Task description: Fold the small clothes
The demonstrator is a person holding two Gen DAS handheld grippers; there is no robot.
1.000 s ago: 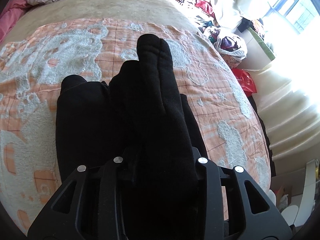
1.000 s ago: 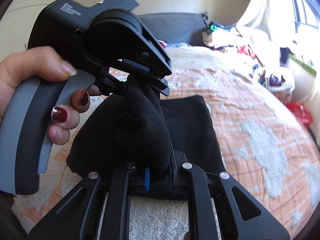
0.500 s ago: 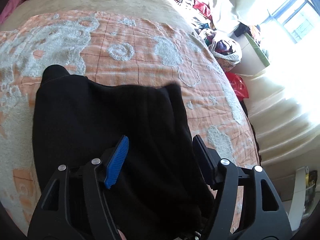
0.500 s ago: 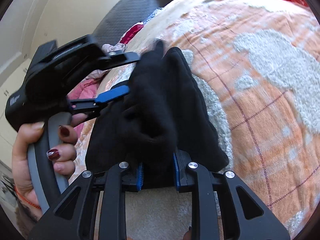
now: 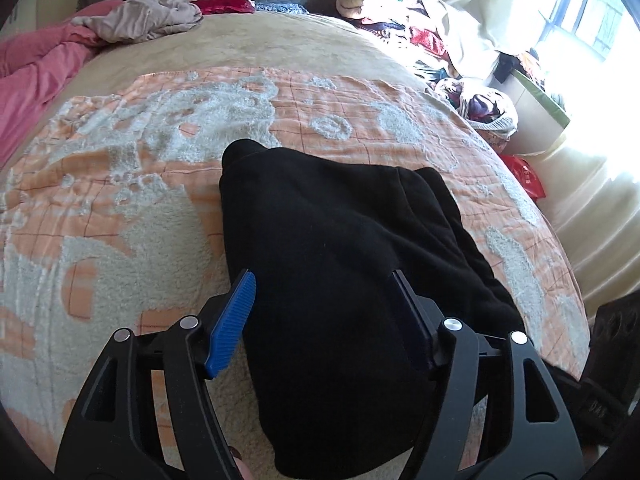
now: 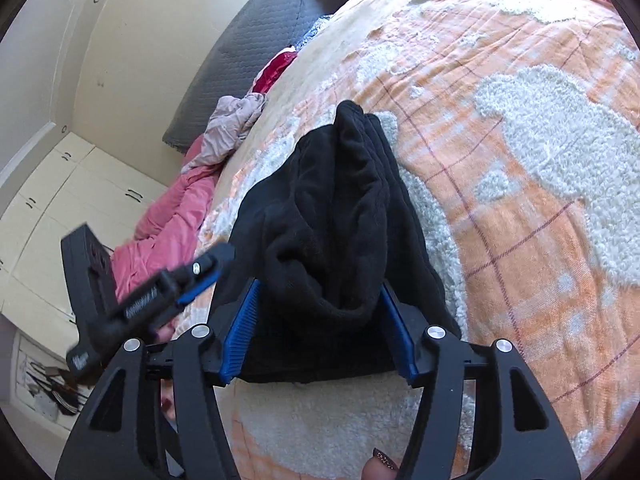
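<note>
A black fleece garment (image 5: 340,248) lies folded on the orange and white blanket (image 5: 120,208). My left gripper (image 5: 324,312) hovers over its near end. Its jaws are opening, and the cloth lies under and between the blue pads (image 5: 234,316) without being pinched. In the right wrist view the garment (image 6: 340,216) bunches into a thick ridge. The ridge's near end sits between the spreading pads (image 6: 240,332) of my right gripper (image 6: 320,332), whose jaws are opening. The left gripper (image 6: 212,272) shows blurred at the garment's left side, held by a hand.
A pink quilt (image 5: 32,64) and a beige garment (image 5: 148,20) lie at the head of the bed by a grey headboard (image 6: 240,52). Piled clothes (image 5: 400,12), a red bag (image 5: 528,176) and a bright window are at right. White wardrobes (image 6: 48,208) stand at left.
Both grippers let go of the raised black fold, which dropped onto the garment. The left gripper opened and pulled back from it. The right gripper rolled, lowered and spread its jaws.
</note>
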